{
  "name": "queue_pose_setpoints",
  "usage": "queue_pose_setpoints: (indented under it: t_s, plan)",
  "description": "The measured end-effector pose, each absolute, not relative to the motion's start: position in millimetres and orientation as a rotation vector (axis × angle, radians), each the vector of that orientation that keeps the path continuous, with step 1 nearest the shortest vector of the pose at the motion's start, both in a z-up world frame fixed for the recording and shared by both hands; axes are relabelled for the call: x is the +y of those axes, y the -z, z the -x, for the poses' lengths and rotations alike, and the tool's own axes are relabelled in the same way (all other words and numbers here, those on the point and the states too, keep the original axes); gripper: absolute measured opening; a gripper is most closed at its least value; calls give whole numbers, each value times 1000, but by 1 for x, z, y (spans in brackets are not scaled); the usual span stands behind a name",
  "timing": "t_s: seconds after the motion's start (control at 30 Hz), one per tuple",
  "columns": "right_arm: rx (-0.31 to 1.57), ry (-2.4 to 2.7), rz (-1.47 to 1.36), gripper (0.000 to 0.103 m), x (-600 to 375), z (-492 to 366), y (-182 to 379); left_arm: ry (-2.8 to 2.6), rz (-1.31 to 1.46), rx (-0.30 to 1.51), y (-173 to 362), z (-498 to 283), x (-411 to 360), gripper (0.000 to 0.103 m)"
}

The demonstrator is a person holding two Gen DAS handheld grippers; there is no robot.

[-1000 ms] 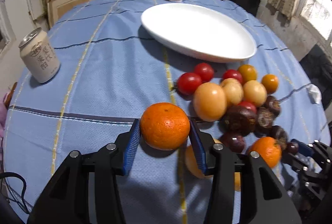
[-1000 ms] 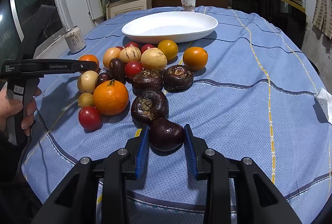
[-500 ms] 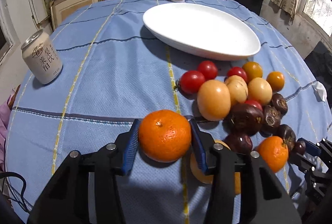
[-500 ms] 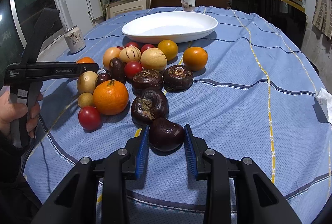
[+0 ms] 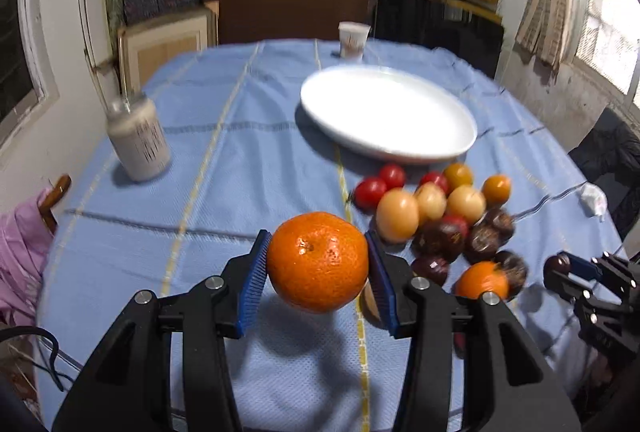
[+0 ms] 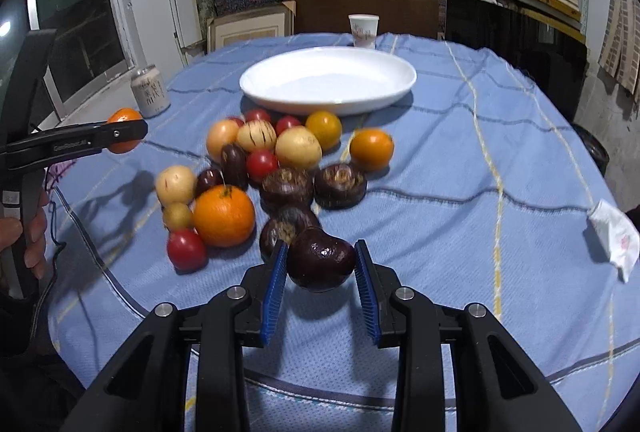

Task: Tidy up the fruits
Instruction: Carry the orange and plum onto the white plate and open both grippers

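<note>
Both tongs loaded, fruit up off the cloth

The left gripper [image 5: 318, 282] is clamped on a mandarin [image 5: 318, 261] sitting dead centre between its blue pads, shadow on the tablecloth [image 5: 240, 160] underneath. The right gripper [image 6: 320, 286] pinches a dark purple fruit [image 6: 321, 258] the same way, just in front of the fruit pile [image 6: 276, 168]. The white plate [image 6: 328, 80] sits beyond the pile. Background's blurry, and the can [image 5: 138, 140] label is unreadable.
</note>
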State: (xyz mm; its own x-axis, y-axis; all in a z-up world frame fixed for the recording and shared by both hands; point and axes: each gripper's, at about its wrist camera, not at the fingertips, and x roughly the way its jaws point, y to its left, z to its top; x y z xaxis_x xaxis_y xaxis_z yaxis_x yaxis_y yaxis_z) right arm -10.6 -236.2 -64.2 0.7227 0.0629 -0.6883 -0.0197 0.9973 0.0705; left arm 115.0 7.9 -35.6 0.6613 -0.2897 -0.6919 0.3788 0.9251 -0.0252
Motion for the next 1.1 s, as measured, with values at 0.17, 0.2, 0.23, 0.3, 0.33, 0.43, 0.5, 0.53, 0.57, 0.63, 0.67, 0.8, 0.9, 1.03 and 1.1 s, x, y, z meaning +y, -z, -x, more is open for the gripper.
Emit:
queue_pose_setpoints:
  t_s: [0.17,0.2,0.23,0.3,0.33,0.43,0.5,0.53,0.57,0.63,0.67,0.8,0.9,1.03,1.1]
  plan:
    - [665,-32,-10,34,-251,-8,19,423,-147,684,-7,-121,-4,46]
    - [645,-37,0,34,-254,-15,11,433,-146,682,-12,-124,-7,46]
    - [620,-38,19,34,-258,-25,2,445,-143,681,-18,-133,-13,46]
    - [600,-29,42,34,-265,-45,-10,452,-138,688,-22,-151,-24,46]
    - [594,-29,51,34,-269,-56,-15,457,-133,699,-23,-166,-32,46]
    - [594,-48,56,34,-281,-101,-25,456,-108,732,-19,-211,-50,46]
    - [606,-53,63,34,-288,-137,-22,459,-110,746,-13,-236,-63,46]
    - [624,-54,65,34,-291,-160,-16,456,-118,757,-7,-253,-74,46]
    - [641,-50,62,34,-294,-175,-11,454,-121,768,-2,-262,-80,46]
    - [687,-50,38,34,-301,-207,6,458,-116,805,12,-289,-95,46]
    - [717,-49,19,34,-306,-228,19,451,-123,821,21,-302,-102,46]
    - [748,-65,32,34,-301,-265,45,451,-155,864,51,-335,-122,47]
    - [730,-56,47,53,-299,-278,47,443,-151,857,58,-352,-128,70]
    - [681,-29,48,61,-303,-270,31,417,-133,767,36,-348,-117,83]
    - [661,-15,30,61,-307,-252,21,413,-128,740,23,-334,-108,85]
